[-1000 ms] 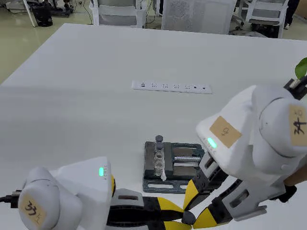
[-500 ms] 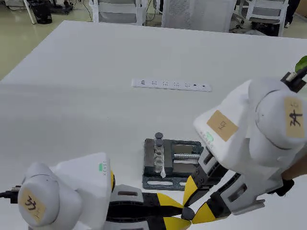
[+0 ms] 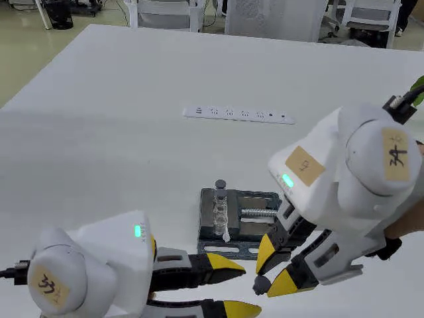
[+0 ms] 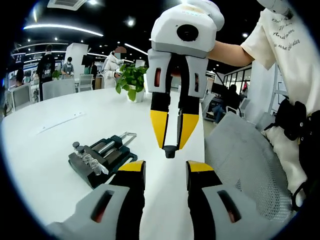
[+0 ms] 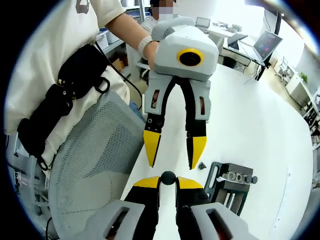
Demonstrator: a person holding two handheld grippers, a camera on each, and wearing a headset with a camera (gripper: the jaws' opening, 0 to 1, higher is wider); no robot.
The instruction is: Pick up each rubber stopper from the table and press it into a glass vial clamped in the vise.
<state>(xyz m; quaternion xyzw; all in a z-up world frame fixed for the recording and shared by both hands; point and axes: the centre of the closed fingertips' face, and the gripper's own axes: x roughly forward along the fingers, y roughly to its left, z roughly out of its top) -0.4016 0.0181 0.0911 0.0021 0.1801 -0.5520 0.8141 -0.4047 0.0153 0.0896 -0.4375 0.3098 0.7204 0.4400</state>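
Observation:
My right gripper (image 3: 262,282) is shut on a dark rubber stopper (image 3: 260,286), held at its yellow tips in front of the vise. In the right gripper view the stopper (image 5: 168,177) sits between my own jaws. My left gripper (image 3: 249,288) faces it from the left, open, its tips either side of the stopper without touching. The grey vise (image 3: 246,225) clamps a row of glass vials (image 3: 219,215); the far vial carries a stopper (image 3: 220,185). Another small stopper (image 5: 202,165) lies on the table beside the vise (image 5: 235,185).
A white power strip (image 3: 238,114) lies across the white table (image 3: 99,132) beyond the vise. A grey mesh chair (image 4: 245,160) stands at the near table edge by the person. A potted plant (image 4: 131,80) is at the table's far side.
My left gripper's jaws, which met at the stopper with the right gripper's tips, have spread open. The stopper stays in the right gripper.

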